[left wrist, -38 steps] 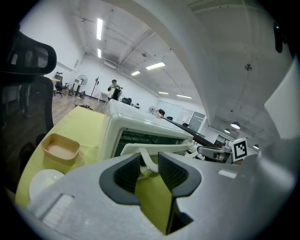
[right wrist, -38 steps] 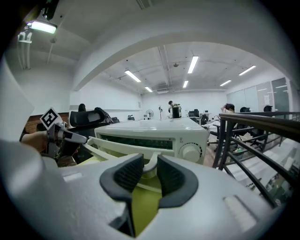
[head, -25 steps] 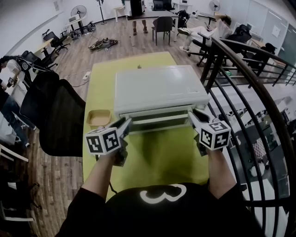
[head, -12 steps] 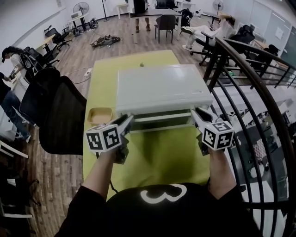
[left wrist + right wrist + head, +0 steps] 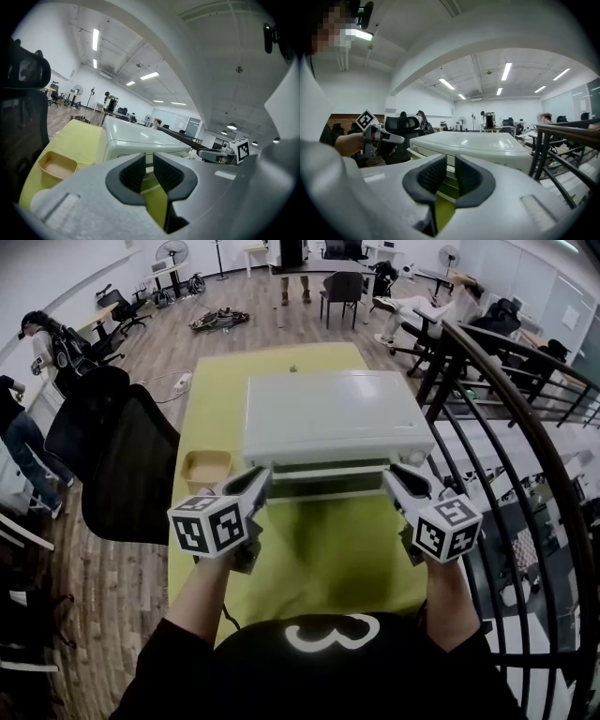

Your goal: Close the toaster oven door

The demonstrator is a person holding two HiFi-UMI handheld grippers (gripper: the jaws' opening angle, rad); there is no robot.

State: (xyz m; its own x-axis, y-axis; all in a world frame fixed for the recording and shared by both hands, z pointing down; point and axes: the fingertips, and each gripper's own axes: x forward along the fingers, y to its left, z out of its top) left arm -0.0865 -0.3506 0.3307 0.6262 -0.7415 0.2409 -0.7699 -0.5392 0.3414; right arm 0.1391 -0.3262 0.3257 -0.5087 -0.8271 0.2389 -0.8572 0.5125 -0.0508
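Oven (image 5: 333,418) on yellow table (image 5: 319,549). Door (image 5: 328,486) on the oven's front face, between the two grippers. Cannot tell if it is fully shut.

Left gripper (image 5: 260,476) at the oven's front left corner, right gripper (image 5: 394,474) at its front right corner. Contact with the door unclear.

Both pairs of fingers (image 5: 132,172) closing, with a narrow gap and nothing in it.

Tan tray (image 5: 206,468) just left of the oven.

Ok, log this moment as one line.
left gripper: by toaster oven front-left corner, jaws closing, nothing between | right gripper: by front-right corner, jaws closing, nothing between | door: state unclear from above
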